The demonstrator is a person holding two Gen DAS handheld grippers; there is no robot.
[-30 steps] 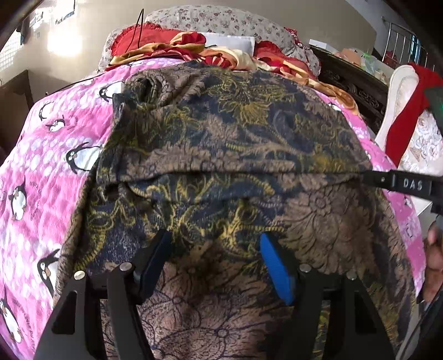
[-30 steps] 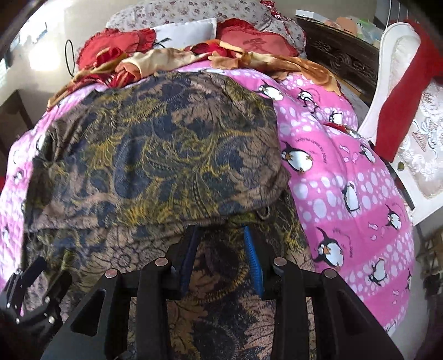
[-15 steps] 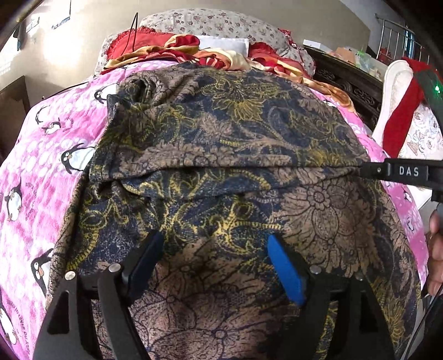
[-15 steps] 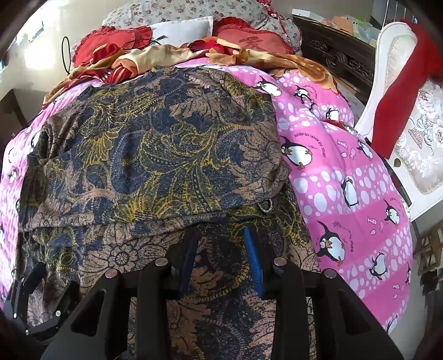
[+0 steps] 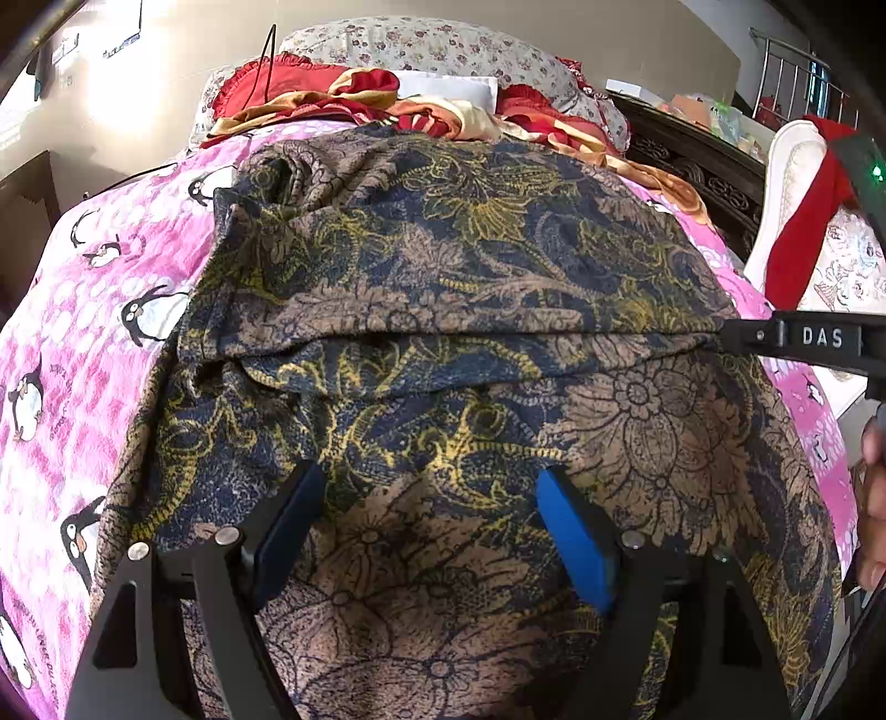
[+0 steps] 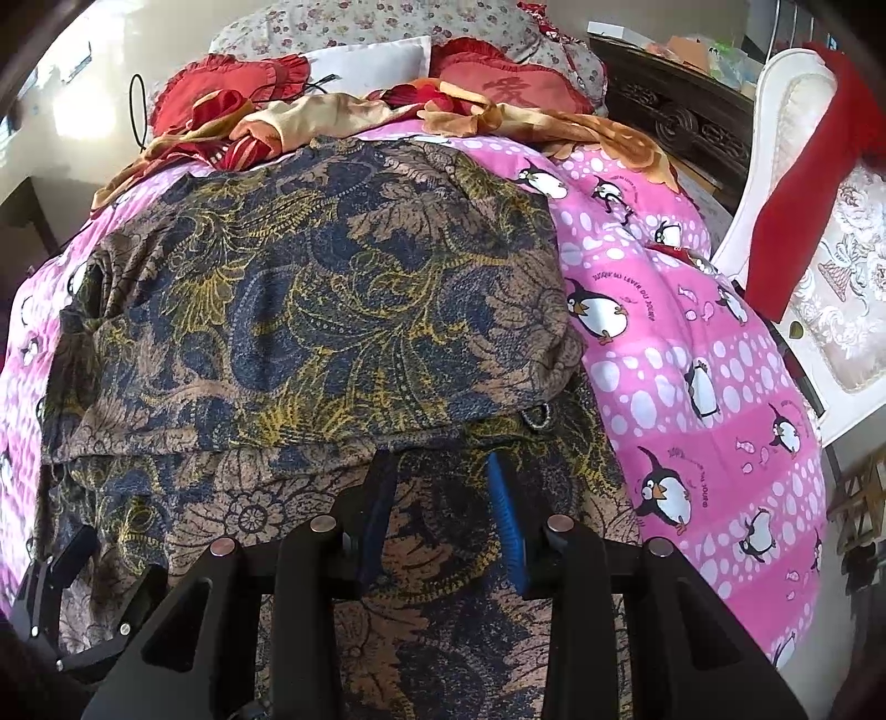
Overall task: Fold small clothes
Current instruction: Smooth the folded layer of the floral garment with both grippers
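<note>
A brown, navy and yellow floral garment [image 5: 443, 266] [image 6: 332, 304] lies on the bed with its far part folded over the near part, leaving a fold edge across the middle. My left gripper [image 5: 429, 482] hovers open and wide over the near brown part, nothing between its blue pads. Narrower but also open, my right gripper [image 6: 440, 471] has its tips at the fold edge and flat cloth showing in the gap. One of its black fingers [image 5: 803, 338] reaches that edge from the right in the left wrist view. The left gripper [image 6: 55, 581] shows at the lower left of the right wrist view.
A pink penguin blanket [image 5: 83, 310] [image 6: 692, 387] covers the bed around the garment. Red and orange cloths [image 5: 360, 99] and floral pillows [image 5: 432, 50] pile at the head. A white chair with a red cloth [image 6: 803, 166] and dark carved furniture [image 6: 681, 116] stand right. A hand [image 5: 872, 498] shows at the edge.
The left gripper's jaws have spread wider over the near part of the garment. The right gripper and the garment have stayed as they were.
</note>
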